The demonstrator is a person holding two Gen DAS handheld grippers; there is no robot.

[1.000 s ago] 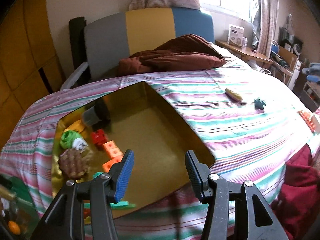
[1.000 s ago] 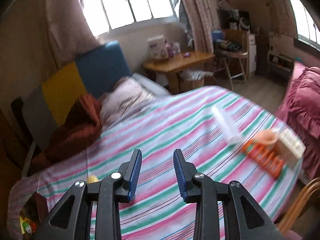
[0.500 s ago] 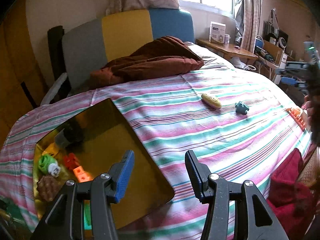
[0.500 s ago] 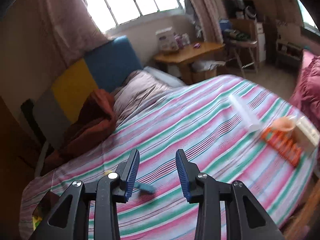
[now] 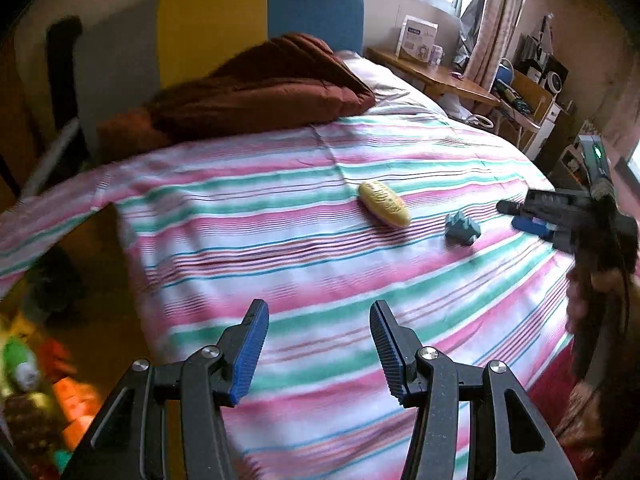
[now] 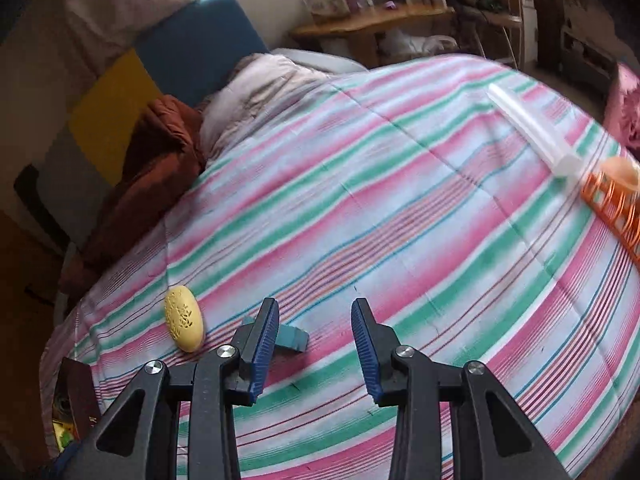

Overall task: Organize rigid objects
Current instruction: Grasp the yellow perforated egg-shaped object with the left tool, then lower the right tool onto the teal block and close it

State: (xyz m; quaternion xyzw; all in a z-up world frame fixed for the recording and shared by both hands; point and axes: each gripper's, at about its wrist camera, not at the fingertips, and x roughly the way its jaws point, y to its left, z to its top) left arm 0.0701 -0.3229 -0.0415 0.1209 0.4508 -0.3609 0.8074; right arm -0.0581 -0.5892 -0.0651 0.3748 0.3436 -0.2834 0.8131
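Right wrist view: my right hand-held gripper (image 6: 314, 346) hangs with jaws apart and empty, the teal block (image 6: 294, 338) just beyond its left finger at eleven o'clock, the yellow oval (image 6: 183, 318) farther at ten. I'd centre over the block before closing. Left hand-held gripper (image 5: 318, 354) gapes empty; it has swung off the box since a second ago.

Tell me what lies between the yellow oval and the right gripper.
The small blue-grey toy lies between the yellow oval and the right gripper, seen in the left wrist view.
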